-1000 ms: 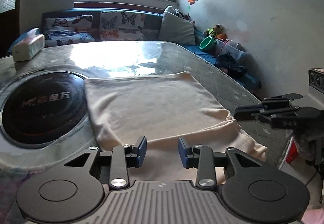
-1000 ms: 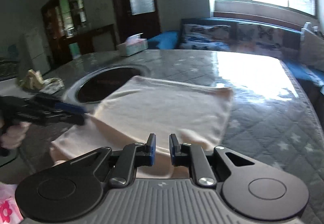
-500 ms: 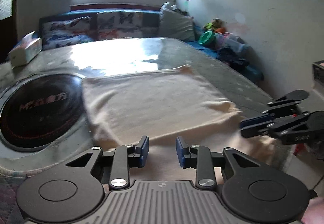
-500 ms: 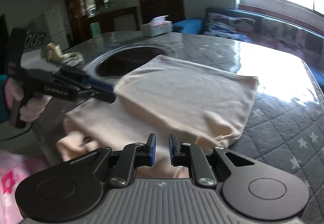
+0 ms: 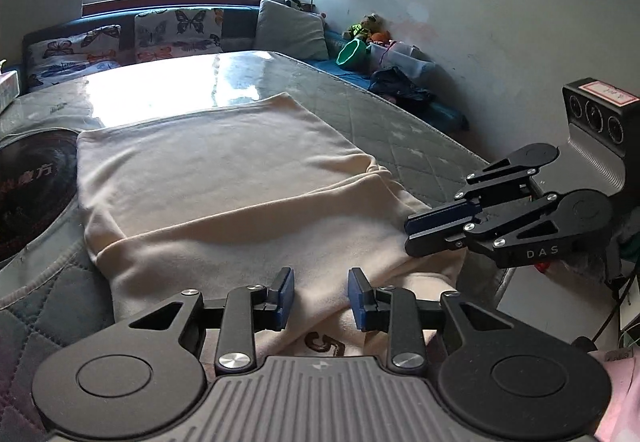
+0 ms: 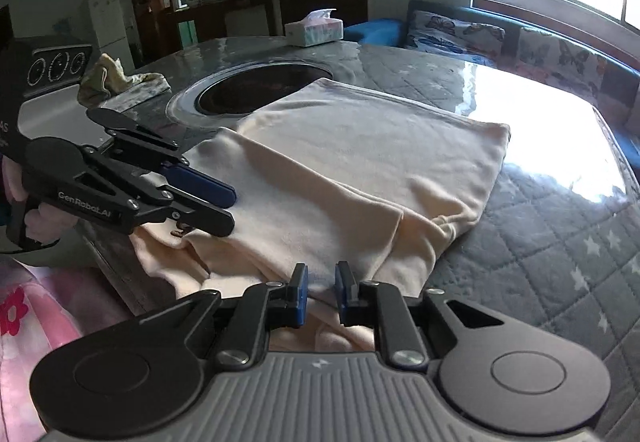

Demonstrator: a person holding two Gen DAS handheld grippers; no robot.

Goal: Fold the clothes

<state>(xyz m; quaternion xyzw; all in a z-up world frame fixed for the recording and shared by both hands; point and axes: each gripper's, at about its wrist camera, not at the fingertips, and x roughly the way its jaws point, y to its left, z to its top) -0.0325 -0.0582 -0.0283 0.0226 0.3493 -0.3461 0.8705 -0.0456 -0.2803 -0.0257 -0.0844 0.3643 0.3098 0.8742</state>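
Note:
A cream garment [image 5: 224, 178] lies folded flat on the quilted table [image 5: 400, 122], its near part draped over the table's edge. A brown printed mark [image 5: 324, 344] shows on that near part. My left gripper [image 5: 320, 294] hovers over the near edge with its jaws opening; cloth lies below them and nothing is pinched. In the right wrist view the left gripper [image 6: 232, 208] reaches in from the left over the garment [image 6: 360, 146]. My right gripper [image 6: 322, 288] is at the near right corner, its jaws a narrow gap apart and opening, with nothing pressed between them. From the left wrist, the right gripper [image 5: 407, 234] enters from the right.
A round black cooktop [image 6: 260, 90] is set into the table [image 6: 560, 242], and the garment's far left corner overlaps it. A tissue box [image 6: 314, 30] and a crumpled rag [image 6: 120, 78] sit beyond it. A sofa with butterfly cushions [image 5: 160, 30] runs under the window.
Both grippers have sunk and drawn back toward the garment's near edge. The printed mark has come into view under the left gripper. The garment itself lies as before.

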